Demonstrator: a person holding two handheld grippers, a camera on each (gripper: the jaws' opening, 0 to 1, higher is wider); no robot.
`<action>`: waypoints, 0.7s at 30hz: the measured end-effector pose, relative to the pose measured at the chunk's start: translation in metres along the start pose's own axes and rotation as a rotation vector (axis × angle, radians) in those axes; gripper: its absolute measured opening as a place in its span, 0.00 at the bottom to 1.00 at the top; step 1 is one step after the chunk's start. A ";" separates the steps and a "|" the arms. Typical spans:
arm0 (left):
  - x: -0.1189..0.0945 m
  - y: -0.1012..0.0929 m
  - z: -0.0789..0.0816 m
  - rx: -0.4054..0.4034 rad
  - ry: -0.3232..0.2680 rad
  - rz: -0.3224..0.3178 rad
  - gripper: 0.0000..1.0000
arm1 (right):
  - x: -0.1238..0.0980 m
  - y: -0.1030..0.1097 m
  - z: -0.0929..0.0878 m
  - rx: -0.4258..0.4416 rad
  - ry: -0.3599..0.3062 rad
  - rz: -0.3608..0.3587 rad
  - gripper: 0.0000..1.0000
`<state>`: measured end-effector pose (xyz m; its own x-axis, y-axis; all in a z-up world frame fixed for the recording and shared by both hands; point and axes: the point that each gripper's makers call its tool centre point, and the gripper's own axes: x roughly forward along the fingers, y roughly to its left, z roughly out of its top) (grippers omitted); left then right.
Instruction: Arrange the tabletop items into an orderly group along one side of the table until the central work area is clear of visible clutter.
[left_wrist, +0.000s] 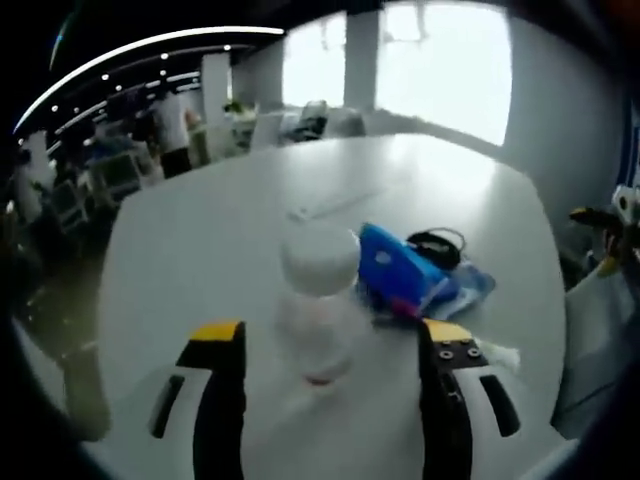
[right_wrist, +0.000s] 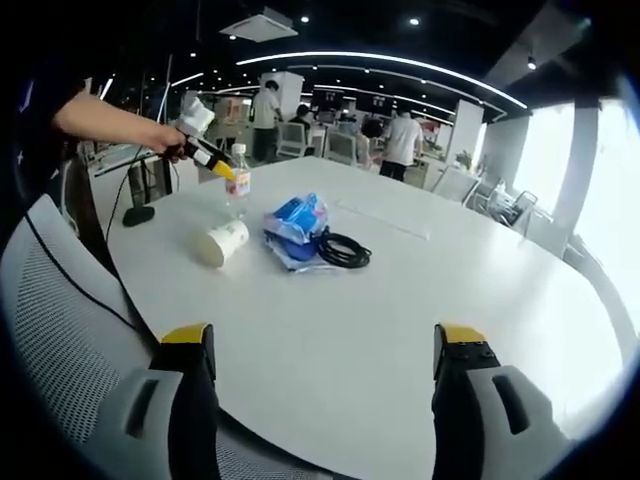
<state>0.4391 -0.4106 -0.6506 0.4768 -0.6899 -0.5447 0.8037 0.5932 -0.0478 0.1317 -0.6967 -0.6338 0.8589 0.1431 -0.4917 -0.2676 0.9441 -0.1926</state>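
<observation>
While the left gripper (left_wrist: 333, 345) holds its jaws wide either side of a white-capped plastic bottle (left_wrist: 318, 310), the right gripper (right_wrist: 325, 350) gapes empty, well short of that bottle.

mesh chair (right_wrist: 60, 330), standing people (right_wrist: 403, 140), windows (left_wrist: 440, 65)

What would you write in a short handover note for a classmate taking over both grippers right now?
Left gripper: open, jaws either side of the clear bottle, not yet closed.
Right gripper: open, empty, over bare table.
Items: bottle upright near the table's edge; paper cup on its side; blue packet beside the black cable.
Done: nothing visibly grouped yet.
Left: grip the bottle, then line everything along one side.
</observation>
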 end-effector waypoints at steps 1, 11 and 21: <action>-0.002 -0.001 0.000 -0.008 -0.006 -0.002 0.69 | 0.000 0.001 0.000 0.000 0.001 0.004 0.89; -0.032 -0.022 0.001 0.021 -0.037 0.051 0.76 | 0.002 0.001 -0.003 0.016 0.011 0.007 0.91; -0.051 -0.054 0.011 -0.027 -0.090 0.054 0.82 | 0.002 -0.003 -0.004 0.015 0.015 -0.015 0.91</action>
<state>0.3750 -0.4118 -0.6109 0.5498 -0.6906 -0.4699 0.7668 0.6404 -0.0440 0.1327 -0.7005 -0.6380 0.8563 0.1243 -0.5012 -0.2476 0.9506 -0.1873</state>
